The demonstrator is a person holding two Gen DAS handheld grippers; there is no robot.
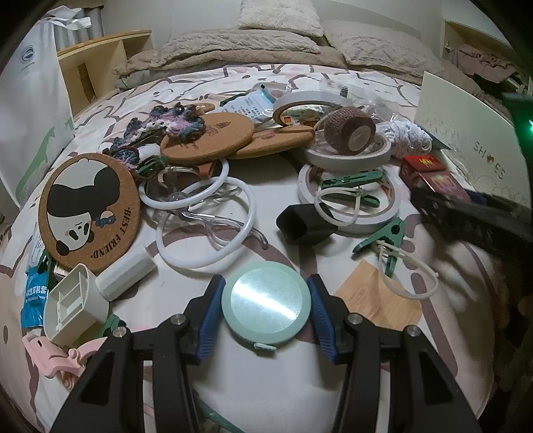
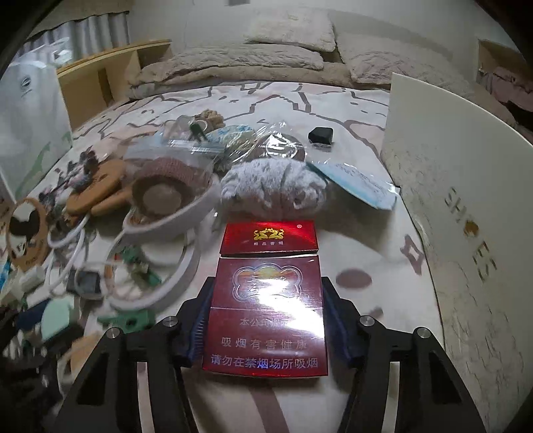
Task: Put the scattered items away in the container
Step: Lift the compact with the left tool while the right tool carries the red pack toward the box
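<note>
Patterned bedspread (image 2: 383,233), right hand-held gripper (image 2: 266,319) clamped on red cigarette pack (image 2: 266,313), left hand-held gripper (image 1: 266,299) gripping round mirror (image 1: 266,298)

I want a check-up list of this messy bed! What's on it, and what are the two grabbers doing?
Surface: bed cover with a cartoon print.
Job's things: round mint mirror, red cigarette pack, white box marked SHOES.
Clutter: panda cork coaster, white rings, tape rolls, green clips, grey knitted piece.
Grippers: left gripper shut on the mirror; right gripper shut on the pack.
Cables: nothing seen.
Surroundings: pillows, wooden shelf, white bag.
</note>
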